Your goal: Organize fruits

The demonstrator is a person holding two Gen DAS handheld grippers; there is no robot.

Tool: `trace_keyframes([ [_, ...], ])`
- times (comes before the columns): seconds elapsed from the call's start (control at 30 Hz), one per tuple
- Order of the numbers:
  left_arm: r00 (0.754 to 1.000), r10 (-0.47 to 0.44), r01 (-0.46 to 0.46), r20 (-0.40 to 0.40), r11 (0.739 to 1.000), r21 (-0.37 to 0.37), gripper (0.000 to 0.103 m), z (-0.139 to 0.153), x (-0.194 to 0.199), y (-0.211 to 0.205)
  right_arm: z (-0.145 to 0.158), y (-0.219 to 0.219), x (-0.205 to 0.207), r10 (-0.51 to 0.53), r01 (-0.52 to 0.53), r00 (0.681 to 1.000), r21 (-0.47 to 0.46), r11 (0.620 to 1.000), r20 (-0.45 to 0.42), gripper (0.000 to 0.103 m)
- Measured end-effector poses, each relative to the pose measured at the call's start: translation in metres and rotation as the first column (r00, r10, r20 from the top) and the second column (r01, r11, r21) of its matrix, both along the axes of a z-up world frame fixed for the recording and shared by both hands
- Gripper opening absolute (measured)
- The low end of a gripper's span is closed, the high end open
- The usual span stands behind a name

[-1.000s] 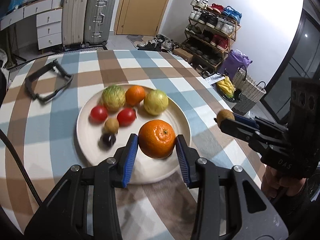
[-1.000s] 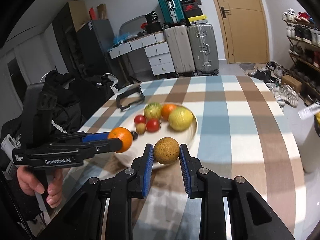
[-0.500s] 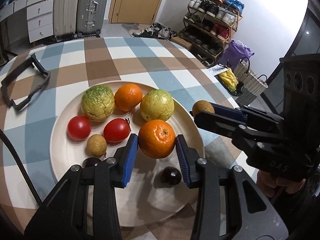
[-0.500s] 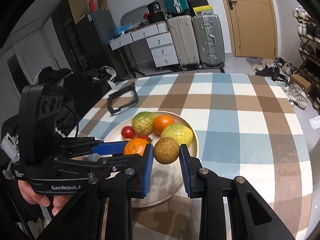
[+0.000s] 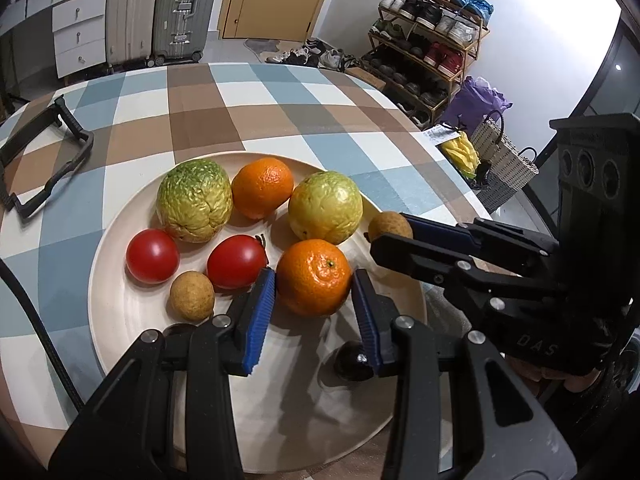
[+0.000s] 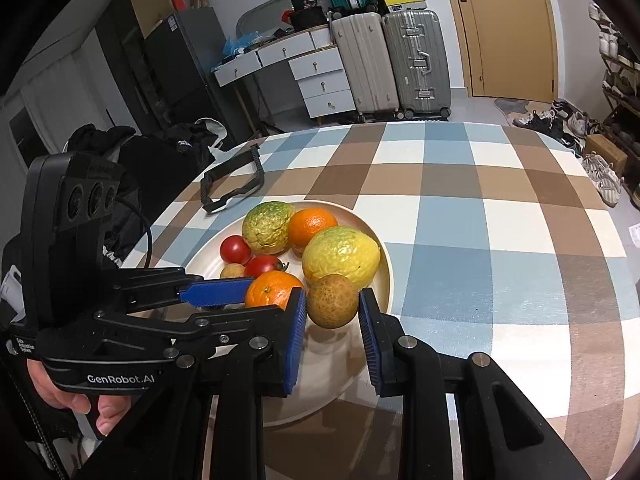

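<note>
A wide, shallow cream plate (image 5: pixel 120 308) sits on a round surface (image 5: pixel 280 120) covered in a blue, brown and white checked cloth. In the left wrist view, the left claw (image 5: pixel 314 292) fills the lower centre of the frame, its blue ribbed pads closed against both sides of a bright orange mandarin (image 5: pixel 314 278) over the plate's middle. From the right edge of that frame the right claw (image 5: pixel 384 236) reaches in, pinching a small round brown fruit (image 5: pixel 386 226) at the plate's right rim. In the right wrist view that brown fruit (image 6: pixel 332 300) sits at centre, gripped between blue pads just in front of a wrinkled yellow-green citrus (image 6: pixel 340 256).

Across the upper half of the plate lie a bumpy green-yellow fruit (image 5: pixel 194 200), a second orange (image 5: pixel 262 188), two red tomatoes (image 5: pixel 152 256), a small tan fruit (image 5: pixel 192 296) and, at lower centre, a dark round fruit (image 5: pixel 350 362). A black plastic frame (image 5: pixel 44 164) lies on the cloth at the left edge.
</note>
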State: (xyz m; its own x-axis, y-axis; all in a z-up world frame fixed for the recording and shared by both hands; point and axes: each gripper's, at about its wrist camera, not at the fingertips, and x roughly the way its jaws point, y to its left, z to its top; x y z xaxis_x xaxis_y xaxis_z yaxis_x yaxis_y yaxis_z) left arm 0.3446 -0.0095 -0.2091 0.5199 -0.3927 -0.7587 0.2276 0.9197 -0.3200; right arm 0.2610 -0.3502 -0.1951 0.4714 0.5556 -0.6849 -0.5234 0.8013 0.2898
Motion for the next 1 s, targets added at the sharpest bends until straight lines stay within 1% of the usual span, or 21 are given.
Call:
trace_keyframes([
  [0.07,1.000,0.004,-0.004,-0.005,1.000,-0.006,0.036,0.000,0.000,0.000,-0.001,0.001,0.001,-0.005,0.005,1.000,-0.002,1.000,-0.005,0.029],
  [0.13,1.000,0.006,-0.006,-0.004,1.000,-0.007,0.037,0.001,0.000,0.000,0.000,0.000,0.000,-0.012,0.012,1.000,0.000,1.000,-0.004,0.041],
  [0.2,1.000,0.004,-0.004,0.006,1.000,0.001,0.038,0.005,-0.003,0.000,0.005,-0.004,-0.003,-0.025,0.025,1.000,0.021,0.999,0.018,0.054],
  [0.23,1.000,0.002,-0.002,0.012,1.000,0.004,0.041,0.008,-0.005,-0.001,0.009,-0.008,-0.005,-0.038,0.037,0.999,0.037,0.999,0.034,0.057],
  [0.3,1.000,0.002,-0.002,0.023,1.000,0.008,0.043,0.014,-0.009,-0.002,0.018,-0.016,-0.012,-0.066,0.062,0.996,0.062,0.996,0.063,0.067],
  [0.4,0.999,0.012,-0.012,0.053,1.000,0.016,0.047,0.028,-0.019,-0.002,0.031,-0.028,-0.024,-0.107,0.097,0.990,0.098,0.990,0.096,0.070],
  [0.43,0.998,0.019,-0.021,0.066,1.000,0.018,0.051,0.033,-0.023,-0.002,0.035,-0.032,-0.027,-0.119,0.108,0.987,0.107,0.988,0.105,0.071],
  [0.47,0.996,0.027,-0.028,0.079,0.999,0.017,0.054,0.039,-0.027,-0.001,0.041,-0.036,-0.033,-0.140,0.126,0.983,0.121,0.985,0.119,0.074],
  [0.5,0.995,0.036,-0.038,0.096,0.999,0.018,0.058,0.046,-0.033,0.000,0.046,-0.040,-0.038,-0.159,0.141,0.978,0.134,0.981,0.133,0.080],
  [0.57,0.988,0.064,-0.070,0.139,0.997,0.037,0.065,0.060,-0.046,0.001,0.056,-0.047,-0.048,-0.188,0.161,0.969,0.165,0.973,0.161,0.087],
  [0.63,0.977,0.098,-0.112,0.191,0.992,0.063,0.076,0.075,-0.060,0.004,0.069,-0.054,-0.063,-0.217,0.176,0.956,0.202,0.963,0.199,0.090],
  [0.7,0.957,0.140,-0.167,0.255,0.982,0.087,0.083,0.091,-0.076,0.008,0.081,-0.059,-0.077,-0.242,0.187,0.943,0.238,0.953,0.229,0.098],
  [0.73,0.944,0.159,-0.194,0.288,0.976,0.095,0.084,0.099,-0.084,0.010,0.085,-0.060,-0.083,-0.252,0.191,0.938,0.253,0.948,0.238,0.100],
  [0.77,0.926,0.185,-0.228,0.328,0.968,0.099,0.085,0.107,-0.094,0.014,0.090,-0.061,-0.089,-0.265,0.198,0.932,0.263,0.944,0.247,0.101],
  [0.8,0.912,0.204,-0.253,0.357,0.963,0.097,0.090,0.113,-0.102,0.017,0.095,-0.061,-0.095,-0.276,0.205,0.925,0.270,0.941,0.260,0.102],
  [0.83,0.901,0.216,-0.268,0.376,0.959,0.090,0.096,0.118,-0.108,0.020,0.098,-0.060,-0.101,-0.282,0.207,0.920,0.274,0.939,0.271,0.102],
  [0.87,0.883,0.239,-0.293,0.404,0.953,0.077,0.100,0.124,-0.117,0.024,0.102,-0.060,-0.108,-0.291,0.209,0.912,0.285,0.936,0.290,0.102],
  [0.9,0.858,0.272,-0.328,0.436,0.943,0.058,0.102,0.129,-0.128,0.028,0.106,-0.059,-0.114,-0.302,0.212,0.904,0.296,0.931,0.303,0.103],
  [0.93,0.839,0.291,-0.347,0.461,0.937,0.040,0.102,0.134,-0.137,0.031,0.109,-0.059,-0.119,-0.310,0.214,0.898,0.304,0.928,0.314,0.103],
  [0.97,0.824,0.300,-0.359,0.481,0.933,0.031,0.102,0.139,-0.146,0.034,0.112,-0.057,-0.126,-0.316,0.211,0.889,0.315,0.925,0.331,0.103],
  [1.0,0.815,0.304,-0.367,0.494,0.930,0.033,0.102,0.142,-0.153,0.036,0.114,-0.056,-0.132,-0.318,0.207,0.882,0.322,0.924,0.348,0.103],
])
